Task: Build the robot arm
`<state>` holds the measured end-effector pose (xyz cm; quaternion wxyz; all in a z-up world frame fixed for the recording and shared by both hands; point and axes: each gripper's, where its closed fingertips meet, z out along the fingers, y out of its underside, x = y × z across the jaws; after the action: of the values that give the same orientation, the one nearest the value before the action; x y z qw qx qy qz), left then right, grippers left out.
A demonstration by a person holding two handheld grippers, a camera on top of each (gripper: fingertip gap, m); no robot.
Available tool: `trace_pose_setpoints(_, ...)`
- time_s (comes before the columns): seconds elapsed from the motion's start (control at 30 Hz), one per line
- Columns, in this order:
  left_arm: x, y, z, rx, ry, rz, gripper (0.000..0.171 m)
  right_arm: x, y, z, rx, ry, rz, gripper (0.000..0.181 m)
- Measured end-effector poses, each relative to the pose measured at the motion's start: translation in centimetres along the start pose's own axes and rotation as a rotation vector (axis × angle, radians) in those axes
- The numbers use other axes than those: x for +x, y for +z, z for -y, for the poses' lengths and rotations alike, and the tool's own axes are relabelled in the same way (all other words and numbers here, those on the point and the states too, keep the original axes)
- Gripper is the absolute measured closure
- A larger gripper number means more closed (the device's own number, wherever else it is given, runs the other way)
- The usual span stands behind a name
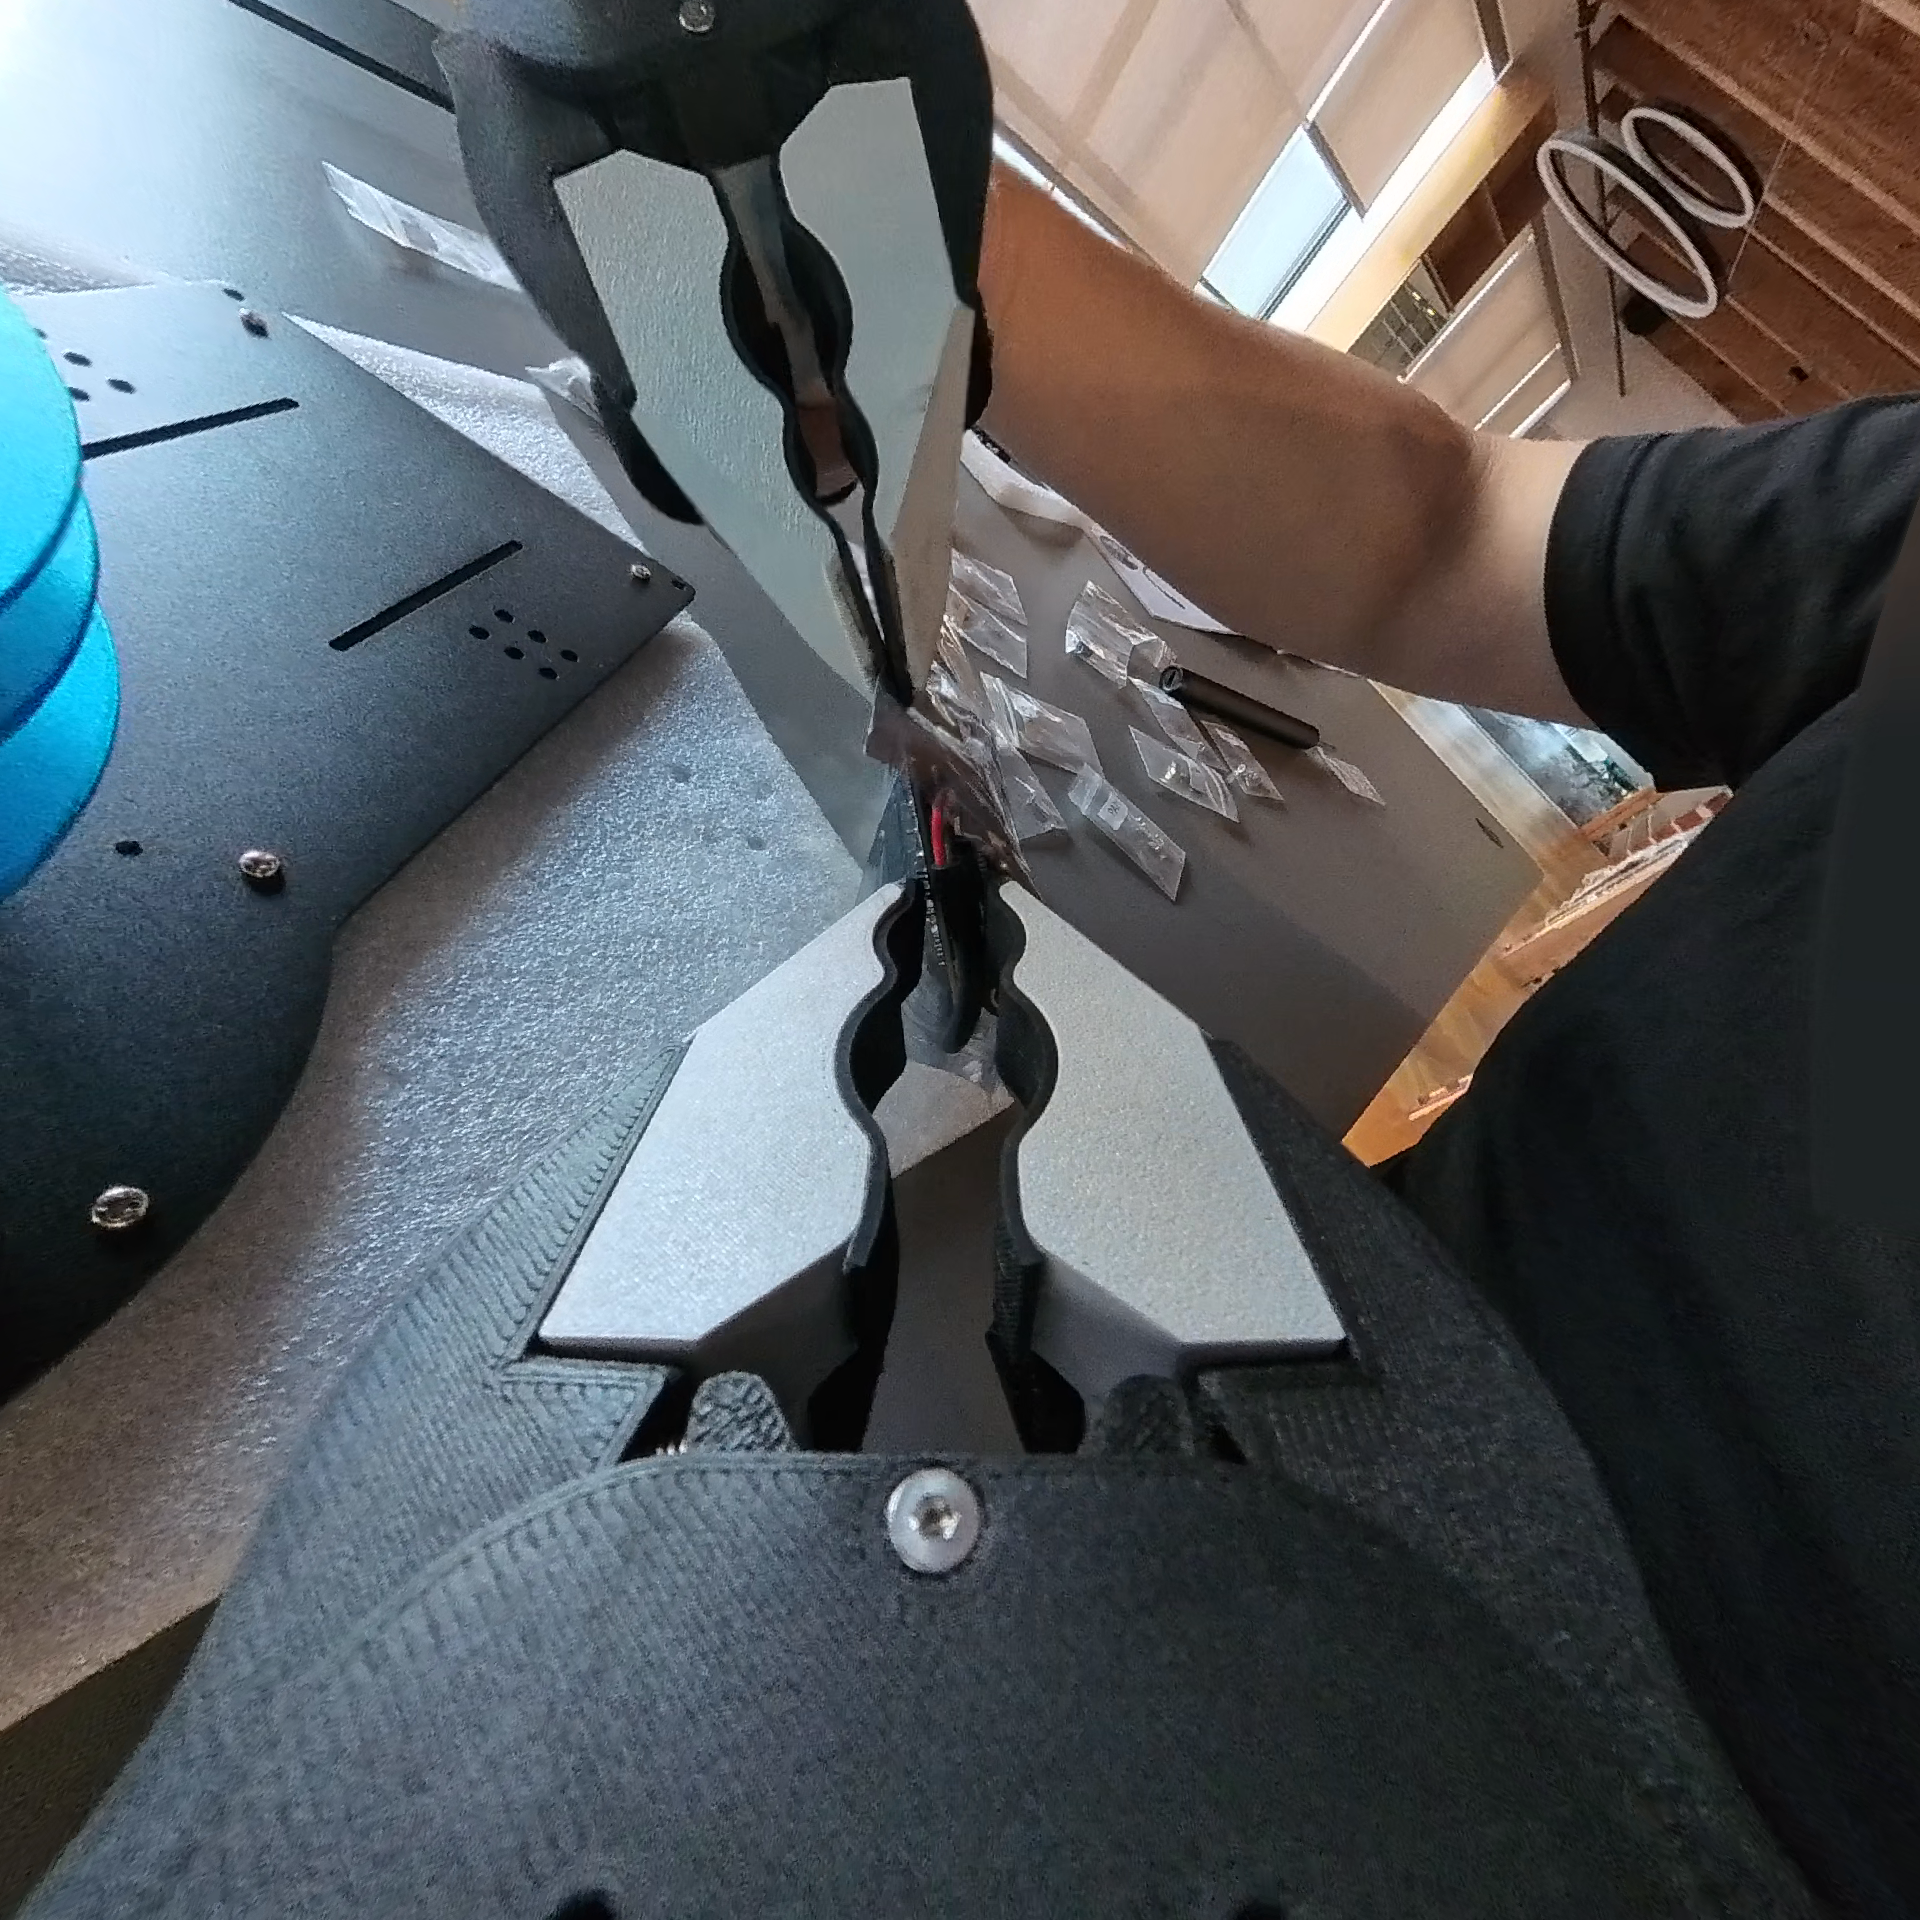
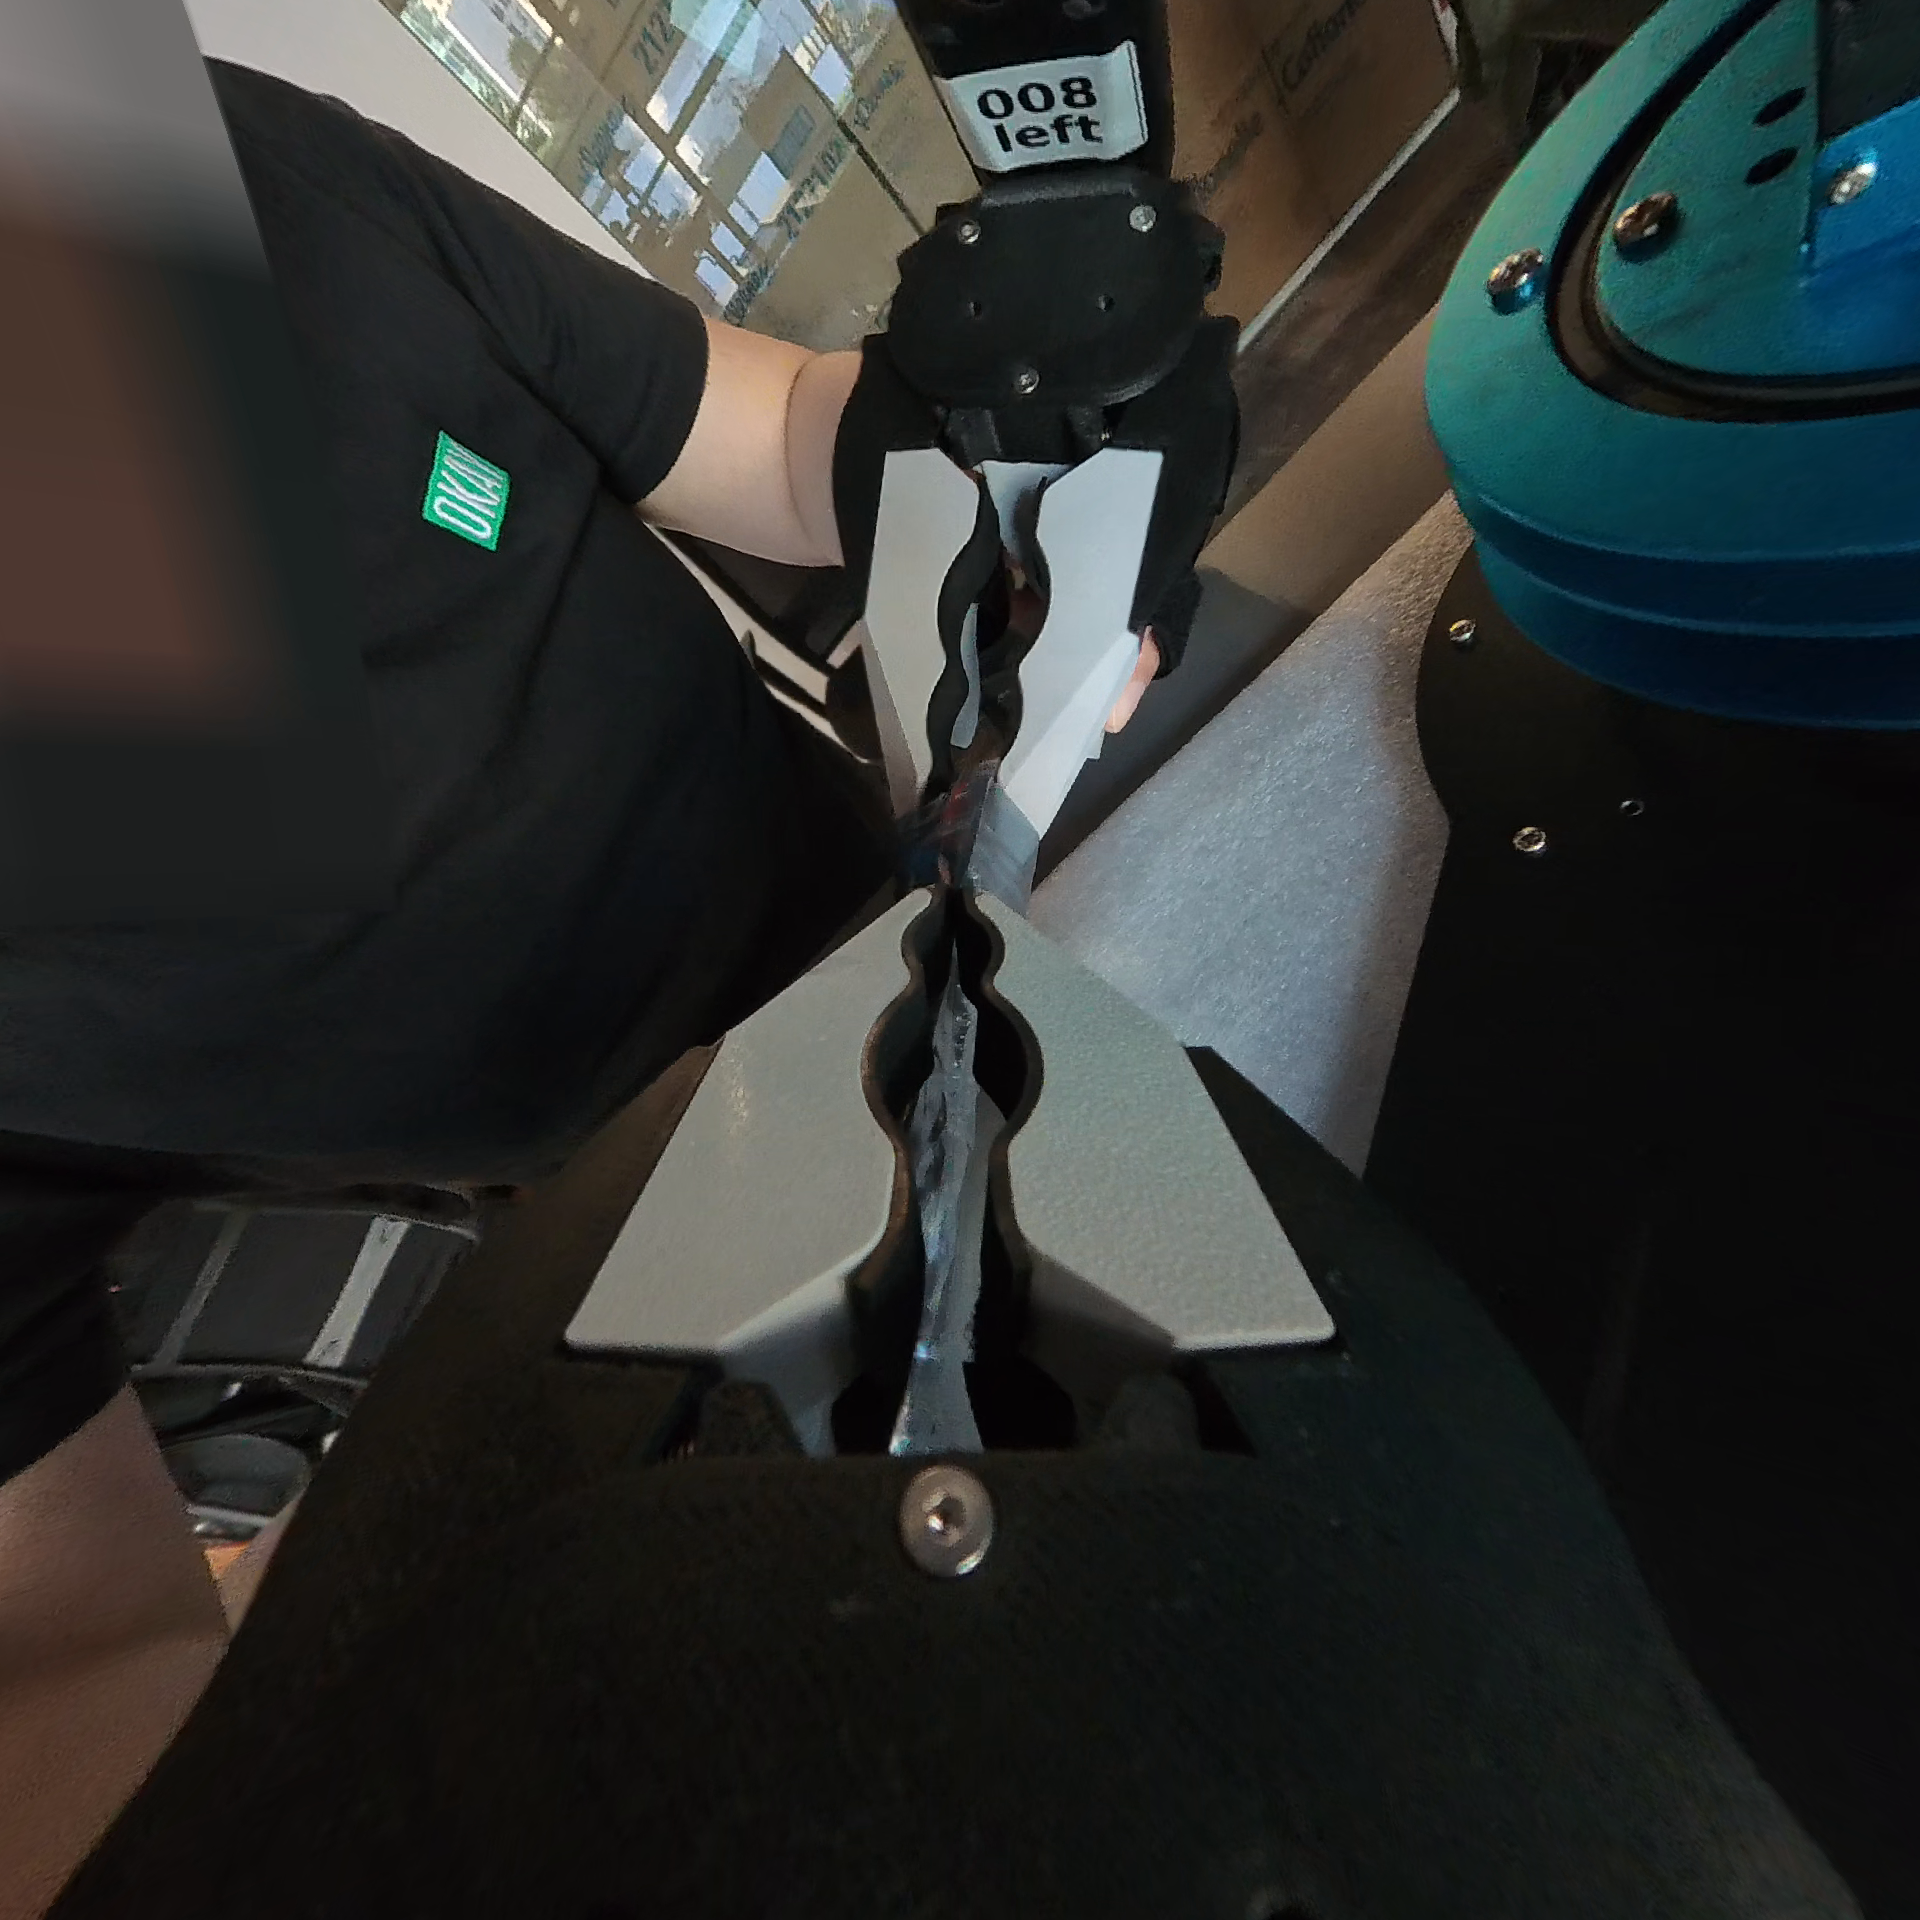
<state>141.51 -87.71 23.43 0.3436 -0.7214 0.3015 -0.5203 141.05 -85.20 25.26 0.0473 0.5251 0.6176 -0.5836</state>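
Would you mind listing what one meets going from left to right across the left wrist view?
Blue rounded part → dark metal plate with slots and screws → grey foam sheet → the two grippers meeting on a clear plastic bag, left gripper below, right gripper above → small clear bags → black cylinder → person's black shirt.

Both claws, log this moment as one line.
left claw: shut on clear plastic bag | right claw: shut on same bag | above foam sheet
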Motion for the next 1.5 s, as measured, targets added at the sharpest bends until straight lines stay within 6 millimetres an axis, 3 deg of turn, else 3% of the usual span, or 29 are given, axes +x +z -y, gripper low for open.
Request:
trace_pose_setpoints(0.5,-0.4,-0.8,0.8,0.044,-0.031,-0.007,0.162,0.4,-0.6,0.7,0.176,-0.055,-0.020,0.181)
trace_pose_setpoints(0.97,-0.1,-0.5,0.0,-0.025,-0.072,-0.066,0.162,0.5,0.0,-1.2,0.006,-0.130,-0.087,0.181)
trace_pose_setpoints(1.27,-0.7,-0.4,-0.6,-0.053,-0.109,-0.045,0.162,2.2,0.4,-2.0,-0.070,-0.143,-0.221,0.181)
trace_pose_setpoints(1.43,-0.9,-0.7,-0.1,-0.017,-0.135,-0.048,0.162,2.3,0.1,-1.5,-0.050,-0.178,-0.273,0.181)
trace_pose_setpoints(1.5,-0.6,-0.9,0.4,0.015,-0.145,-0.077,0.162,1.2,-0.1,-0.7,0.003,-0.259,-0.257,0.181)
